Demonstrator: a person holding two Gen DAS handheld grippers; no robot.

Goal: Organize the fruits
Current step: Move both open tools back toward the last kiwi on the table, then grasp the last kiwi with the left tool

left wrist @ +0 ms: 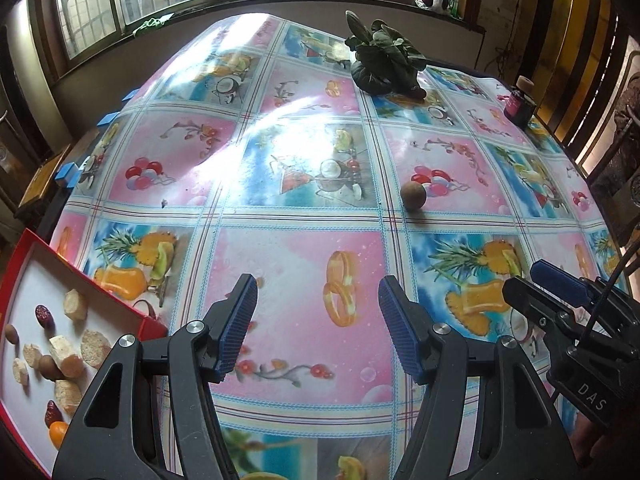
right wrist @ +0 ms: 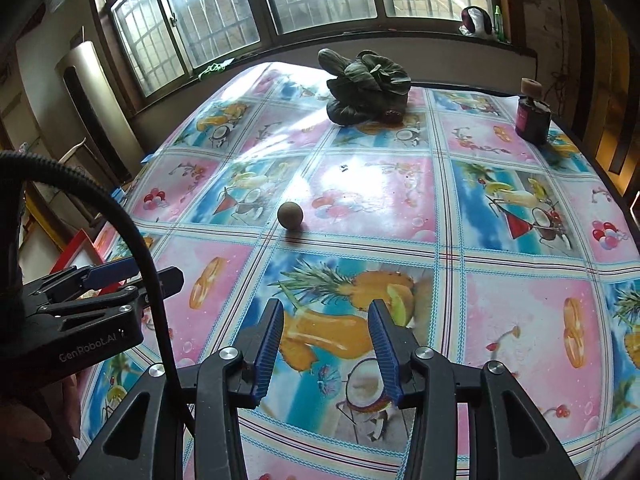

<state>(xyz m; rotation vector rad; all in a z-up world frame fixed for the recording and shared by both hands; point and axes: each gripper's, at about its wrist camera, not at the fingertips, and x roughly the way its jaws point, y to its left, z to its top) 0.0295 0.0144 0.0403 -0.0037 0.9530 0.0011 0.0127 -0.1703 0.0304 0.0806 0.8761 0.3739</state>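
open claw (right wrist: 326, 344), round fruit (right wrist: 290, 214) beyond

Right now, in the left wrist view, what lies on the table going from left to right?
Red box of fruit pieces → left gripper, open and empty → small brown round fruit → right gripper → dark jar far back.

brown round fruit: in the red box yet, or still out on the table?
Out. The brown round fruit sits alone on the tablecloth, apart from the red box at the left edge. Neither gripper touches it.
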